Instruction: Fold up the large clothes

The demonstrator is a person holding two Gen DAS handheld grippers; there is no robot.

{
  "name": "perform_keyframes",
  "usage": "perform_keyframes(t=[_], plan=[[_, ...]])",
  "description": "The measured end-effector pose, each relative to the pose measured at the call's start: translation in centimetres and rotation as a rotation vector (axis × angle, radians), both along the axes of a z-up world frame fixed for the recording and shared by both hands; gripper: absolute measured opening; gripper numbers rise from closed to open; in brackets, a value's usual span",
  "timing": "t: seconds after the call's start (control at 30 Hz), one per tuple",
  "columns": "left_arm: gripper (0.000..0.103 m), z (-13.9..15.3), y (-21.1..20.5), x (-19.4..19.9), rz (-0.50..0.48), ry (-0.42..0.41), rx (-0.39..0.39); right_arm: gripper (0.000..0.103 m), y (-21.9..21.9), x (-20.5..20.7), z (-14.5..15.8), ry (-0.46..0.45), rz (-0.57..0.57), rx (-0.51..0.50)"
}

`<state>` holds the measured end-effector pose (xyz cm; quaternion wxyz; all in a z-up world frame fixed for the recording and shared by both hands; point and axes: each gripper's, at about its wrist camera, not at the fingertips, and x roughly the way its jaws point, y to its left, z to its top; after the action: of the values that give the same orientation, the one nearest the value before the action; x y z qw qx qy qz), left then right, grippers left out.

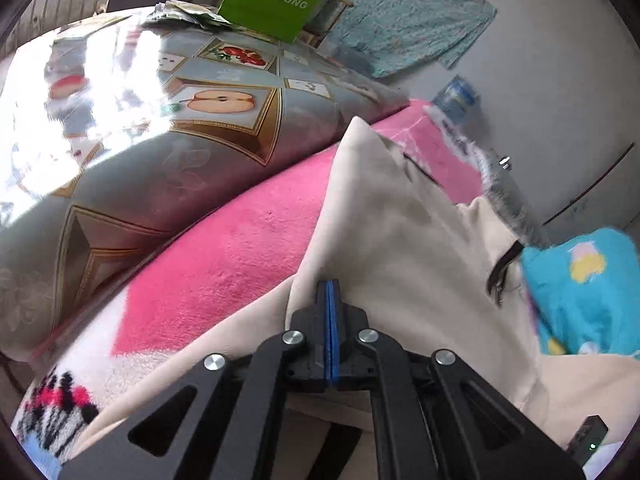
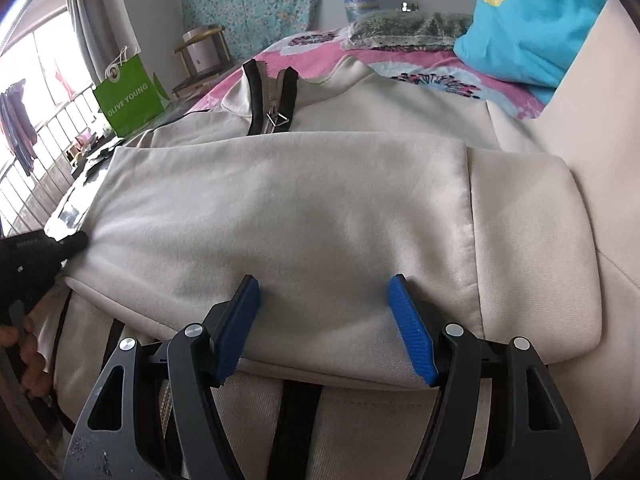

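Jacket: cream zip-up jacket (image 2: 304,208) lies spread on a pink fleece blanket (image 1: 224,256), one part folded across its front; the black zipper (image 2: 276,100) shows at the far end.
Left hand pose: left gripper (image 1: 333,286) is angled down at the jacket's left edge; fingers of the person's hand (image 2: 28,360) show at the right wrist view's left rim.
Right hand pose: right gripper (image 2: 322,284) tilts down over the near edge of the folded part.
Surroundings: blue pillow (image 2: 532,28) far right, green paper bag (image 2: 128,98) far left, fruit-print cloth (image 1: 168,120) beside the blanket.
Left tool: blue pads pressed together, tips against cream fabric; whether fabric is pinched cannot be told.
Right tool: jaws parted wide, pads resting on the fold, gripping nothing.
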<state>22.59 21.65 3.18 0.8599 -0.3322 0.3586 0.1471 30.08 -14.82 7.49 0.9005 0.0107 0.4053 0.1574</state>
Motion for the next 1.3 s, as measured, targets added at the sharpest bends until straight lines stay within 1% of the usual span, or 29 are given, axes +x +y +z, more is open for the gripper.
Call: perform_keyframes(t=[0.03, 0.1, 0.17, 0.27, 0.3, 0.37, 0.43, 0.47, 0.5, 0.57, 0.63, 0.7, 0.77, 0.8, 0.87, 0.93, 1.0, 1.03, 1.07, 1.17, 1.2, 1.23, 1.27, 1.3], plan=[[0.003, 0.7, -0.9, 0.3, 0.013, 0.023, 0.049, 0.065, 0.1, 0.0, 0.0, -0.003, 0.001, -0.006], [0.003, 1.6, -2.5, 1.5, 0.005, 0.026, 0.100, 0.065, 0.1, -0.1, 0.0, -0.009, 0.001, -0.008], [0.003, 2.0, -4.0, 2.8, -0.069, -0.005, 0.101, 0.065, 0.0, 0.0, -0.1, -0.008, 0.002, -0.001], [0.003, 1.4, -5.4, 3.7, -0.183, -0.034, 0.081, 0.065, -0.1, 0.0, -0.2, -0.014, 0.002, 0.002], [0.003, 0.9, -5.7, 4.2, -0.209, -0.029, 0.080, 0.065, -0.1, 0.0, -0.2, -0.014, 0.002, 0.004], [0.003, -0.6, -5.4, 4.5, -0.228, -0.009, 0.069, 0.065, -0.1, 0.0, -0.2, -0.015, 0.003, 0.007], [0.003, -1.8, -4.5, 4.1, -0.232, -0.041, 0.020, 0.065, 0.0, 0.0, -0.2, -0.018, 0.002, 0.005], [0.003, -1.9, -4.3, 3.9, -0.231, -0.052, 0.003, 0.065, 0.0, 0.0, -0.2, -0.019, 0.002, 0.004], [0.003, -1.8, -4.4, 3.9, -0.232, -0.049, 0.012, 0.065, 0.0, -0.1, -0.2, -0.018, 0.002, 0.005], [0.003, -1.6, -5.3, 4.1, -0.238, -0.028, 0.074, 0.065, 0.1, -0.1, -0.2, -0.018, 0.002, 0.005], [0.003, -1.4, -6.2, 4.0, -0.243, -0.013, 0.120, 0.065, 0.1, -0.1, -0.1, -0.018, 0.001, -0.003], [0.003, -1.4, -6.6, 4.1, -0.245, -0.003, 0.149, 0.065, 0.2, 0.0, 0.1, -0.008, -0.001, -0.019], [0.003, -1.4, -6.8, 4.2, -0.246, 0.007, 0.173, 0.065, 0.6, -0.1, 1.0, -0.002, -0.014, -0.046], [0.003, -1.4, -7.0, 4.1, -0.247, 0.010, 0.188, 0.065, 0.7, -0.4, 1.9, -0.010, -0.016, -0.033], [0.003, -1.4, -7.2, 4.1, -0.247, 0.014, 0.208, 0.065, 1.1, -0.7, 3.1, -0.029, 0.041, 0.041], [0.003, -1.5, -7.3, 4.1, -0.247, 0.015, 0.218, 0.066, 1.9, -0.2, 3.3, -0.008, 0.063, 0.037], [0.003, -1.5, -7.3, 4.0, -0.247, 0.013, 0.215, 0.066, 2.2, 1.0, 2.1, 0.052, 0.063, -0.002], [0.003, -1.5, -7.2, 4.0, -0.247, 0.012, 0.211, 0.069, 1.8, 1.6, 1.2, 0.082, 0.055, -0.007], [0.003, -1.6, -7.2, 4.0, -0.248, 0.011, 0.206, 0.069, 1.0, 1.6, 1.0, 0.081, 0.064, 0.035], [0.003, -1.5, -7.1, 3.9, -0.249, 0.007, 0.196, 0.069, -1.1, 1.7, 1.1, 0.080, -0.013, 0.015], [0.003, -1.5, -7.1, 3.9, -0.249, 0.007, 0.193, 0.069, -2.3, 1.9, 1.0, 0.094, -0.028, 0.031], [0.003, -1.4, -7.0, 4.0, -0.250, 0.008, 0.191, 0.066, -3.0, 1.9, 1.0, 0.106, -0.038, 0.039], [0.003, -1.4, -7.0, 4.0, -0.251, 0.009, 0.191, 0.060, -3.6, 2.0, 1.0, 0.118, -0.049, 0.044], [0.003, -1.4, -7.1, 4.0, -0.253, 0.012, 0.194, 0.050, -4.2, 2.0, 1.2, 0.132, -0.066, 0.033]])
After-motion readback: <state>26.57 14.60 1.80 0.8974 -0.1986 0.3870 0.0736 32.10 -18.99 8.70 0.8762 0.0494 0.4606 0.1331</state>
